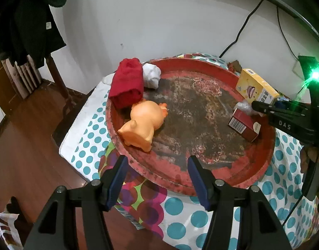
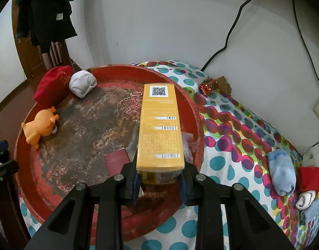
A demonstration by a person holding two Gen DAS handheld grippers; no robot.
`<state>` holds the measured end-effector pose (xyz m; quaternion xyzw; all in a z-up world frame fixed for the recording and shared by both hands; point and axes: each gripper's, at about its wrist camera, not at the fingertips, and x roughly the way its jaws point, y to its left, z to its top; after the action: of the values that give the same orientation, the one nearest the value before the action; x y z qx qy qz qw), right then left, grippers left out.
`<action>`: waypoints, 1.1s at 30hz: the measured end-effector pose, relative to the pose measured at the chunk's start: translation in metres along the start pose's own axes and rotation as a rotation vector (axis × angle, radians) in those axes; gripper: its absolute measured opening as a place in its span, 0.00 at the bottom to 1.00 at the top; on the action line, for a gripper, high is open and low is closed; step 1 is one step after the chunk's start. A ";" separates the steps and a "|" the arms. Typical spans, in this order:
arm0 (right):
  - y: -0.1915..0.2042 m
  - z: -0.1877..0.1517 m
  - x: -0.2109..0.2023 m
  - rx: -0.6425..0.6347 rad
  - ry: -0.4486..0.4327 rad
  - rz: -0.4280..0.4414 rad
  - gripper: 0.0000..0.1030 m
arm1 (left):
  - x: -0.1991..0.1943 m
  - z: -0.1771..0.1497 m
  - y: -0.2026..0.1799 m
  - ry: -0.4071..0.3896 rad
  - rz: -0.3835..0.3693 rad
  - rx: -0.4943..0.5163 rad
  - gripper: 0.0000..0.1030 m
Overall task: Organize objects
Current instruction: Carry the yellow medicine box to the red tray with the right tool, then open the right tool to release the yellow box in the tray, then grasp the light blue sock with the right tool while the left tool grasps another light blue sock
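A round red tray [image 1: 261,164] [image 2: 61,206] lies on a spotted cloth. In it are a red cloth roll [image 1: 127,83] [image 2: 51,85], a white sock ball [image 1: 152,76] [image 2: 82,83], an orange toy pig [image 1: 143,123] [image 2: 39,128] and a dark red small box [image 1: 243,128] [image 2: 116,163]. My right gripper [image 2: 159,184] is shut on the near end of a long yellow box [image 2: 159,129] [image 1: 255,88], held over the tray's right side. My left gripper [image 1: 157,182] stands open over the tray's near rim with nothing between its fingers.
On the cloth right of the tray lie a blue sock [image 2: 281,171], a red cloth [image 2: 312,177], a white sock roll [image 2: 305,200] and a red foil wrapper [image 2: 208,87]. Black cables run down the white wall. Dark clothes hang at left above a wooden floor.
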<state>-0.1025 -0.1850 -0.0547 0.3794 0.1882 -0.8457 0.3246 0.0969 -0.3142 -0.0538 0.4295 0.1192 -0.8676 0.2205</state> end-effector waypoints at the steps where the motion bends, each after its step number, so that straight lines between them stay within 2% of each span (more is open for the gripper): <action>1: 0.000 0.000 -0.001 -0.003 -0.001 -0.001 0.28 | 0.000 0.000 -0.001 0.001 -0.001 0.000 0.59; 6: -0.004 -0.004 -0.011 0.010 -0.018 -0.011 0.40 | -0.001 -0.002 -0.004 0.005 0.007 0.009 0.59; 11: -0.010 -0.017 -0.030 0.016 -0.039 -0.015 0.44 | -0.005 -0.004 -0.009 0.006 0.002 0.006 0.59; 15: -0.024 -0.037 -0.049 0.035 -0.048 -0.028 0.45 | -0.006 -0.005 -0.018 0.017 -0.010 0.016 0.59; 18: -0.043 -0.060 -0.066 0.064 -0.056 -0.057 0.52 | -0.010 -0.006 -0.028 0.012 -0.017 0.030 0.59; 23: -0.097 -0.103 -0.090 0.134 -0.045 -0.144 0.53 | -0.017 -0.005 -0.050 0.006 -0.040 0.063 0.59; 29: -0.196 -0.149 -0.109 0.308 -0.021 -0.273 0.53 | -0.024 -0.003 -0.091 -0.004 -0.070 0.130 0.59; 33: -0.248 -0.166 -0.107 0.398 -0.006 -0.318 0.53 | -0.020 0.001 -0.126 0.004 -0.093 0.182 0.59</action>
<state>-0.1340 0.1307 -0.0615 0.3990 0.0747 -0.9076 0.1069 0.0458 -0.1984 -0.0349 0.4436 0.0602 -0.8832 0.1398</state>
